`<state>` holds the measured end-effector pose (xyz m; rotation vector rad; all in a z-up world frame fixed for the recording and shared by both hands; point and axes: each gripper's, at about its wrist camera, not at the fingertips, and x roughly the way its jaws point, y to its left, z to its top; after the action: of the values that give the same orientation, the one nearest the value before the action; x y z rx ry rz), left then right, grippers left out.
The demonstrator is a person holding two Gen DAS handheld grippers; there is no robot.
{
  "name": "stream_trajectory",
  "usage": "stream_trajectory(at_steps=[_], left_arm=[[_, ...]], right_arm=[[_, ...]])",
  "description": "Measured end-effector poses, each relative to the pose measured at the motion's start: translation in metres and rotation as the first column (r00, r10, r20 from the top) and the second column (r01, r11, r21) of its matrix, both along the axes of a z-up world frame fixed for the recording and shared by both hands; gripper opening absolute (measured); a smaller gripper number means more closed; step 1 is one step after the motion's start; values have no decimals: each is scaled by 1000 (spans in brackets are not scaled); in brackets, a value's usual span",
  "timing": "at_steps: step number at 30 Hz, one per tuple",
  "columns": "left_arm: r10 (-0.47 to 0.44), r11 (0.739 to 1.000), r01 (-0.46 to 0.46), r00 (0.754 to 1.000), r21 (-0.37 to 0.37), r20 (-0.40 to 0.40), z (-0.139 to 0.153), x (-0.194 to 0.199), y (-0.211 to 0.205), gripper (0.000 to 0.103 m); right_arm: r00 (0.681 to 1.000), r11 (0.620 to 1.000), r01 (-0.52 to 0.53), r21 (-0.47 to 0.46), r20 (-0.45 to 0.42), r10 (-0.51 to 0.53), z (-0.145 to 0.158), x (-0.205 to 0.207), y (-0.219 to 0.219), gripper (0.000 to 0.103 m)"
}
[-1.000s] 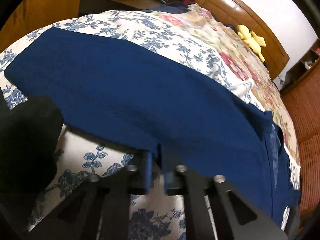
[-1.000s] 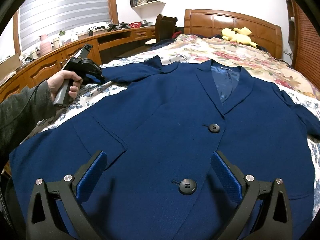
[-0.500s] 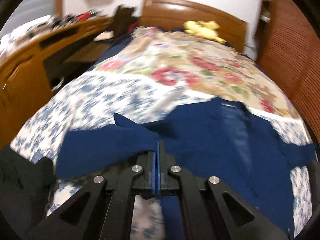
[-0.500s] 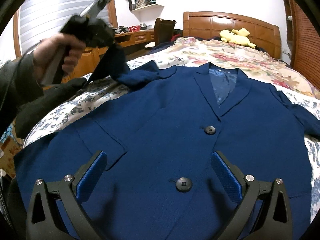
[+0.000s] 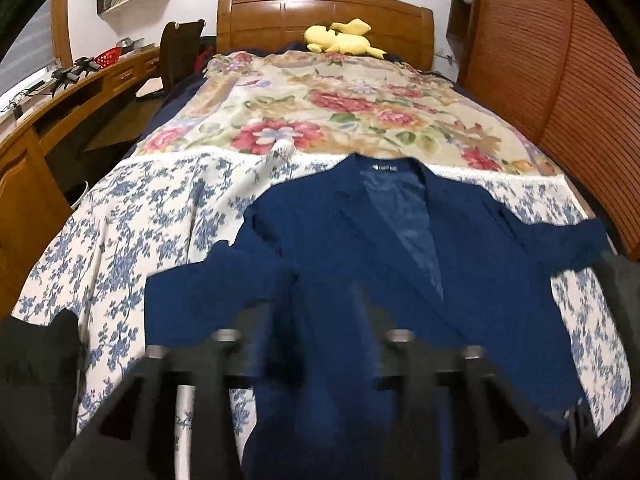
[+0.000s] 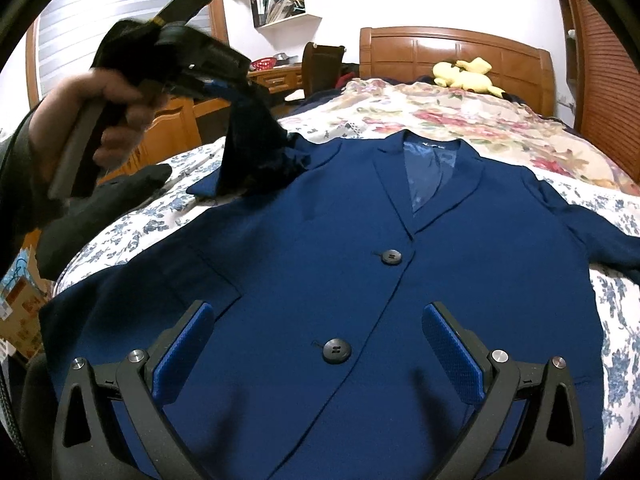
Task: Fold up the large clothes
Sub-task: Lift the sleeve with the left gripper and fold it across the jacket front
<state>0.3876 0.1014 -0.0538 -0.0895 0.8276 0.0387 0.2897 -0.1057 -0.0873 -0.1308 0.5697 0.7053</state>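
Bedding first: double bed [image 5: 120, 220] under two floral covers, filling most of both views and serving as a broad, flat folding surface.

Next in size: navy blazer [image 6: 320, 240], spread face up across the lower centre of the right wrist view, collar toward the headboard [image 5: 320, 12] at top, front closed. Laid flat, probably so that sleeves can be turned inward over the chest.

Left sleeve [image 6: 248, 152]: lifted off the bed at upper left of the right wrist view, hanging as a dark strip down to the shoulder. Looks carried across toward the front panel, the first fold. Other sleeve [image 6: 592, 232] flat at the right edge, not yet folded.

Left gripper [image 6: 236, 90]: raised in a hand [image 6: 108, 100] at upper left, jaws opening, sleeve end between them and apparently being let go. Blurred at the bottom of its own view [image 5: 308, 308], fingers apart above blue cloth.

Right gripper [image 6: 316, 320]: bottom centre, spread wide, holding nothing, poised over the lower front. Likely waiting its turn.

Smallest: two dark buttons [image 6: 391, 257], [image 6: 337, 351], and a yellow plush toy [image 5: 340, 38] by the headboard, well clear of the work.
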Motion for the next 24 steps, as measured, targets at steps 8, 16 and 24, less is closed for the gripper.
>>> stream_trajectory(at_steps=[8, 16, 24], left_arm=[[7, 1000, -7, 1000, -2, -10, -19, -31, 30, 75], [107, 994, -107, 994, 9, 6, -43, -41, 85, 75], [185, 983, -184, 979, 15, -81, -96, -31, 128, 75]], right_arm=[[1000, 1000, -7, -15, -5, 7, -2, 1, 1, 103], [1000, 1000, -4, -31, -11, 4, -5, 2, 3, 103], [1000, 999, -15, -49, -14, 14, -4, 5, 5, 103]])
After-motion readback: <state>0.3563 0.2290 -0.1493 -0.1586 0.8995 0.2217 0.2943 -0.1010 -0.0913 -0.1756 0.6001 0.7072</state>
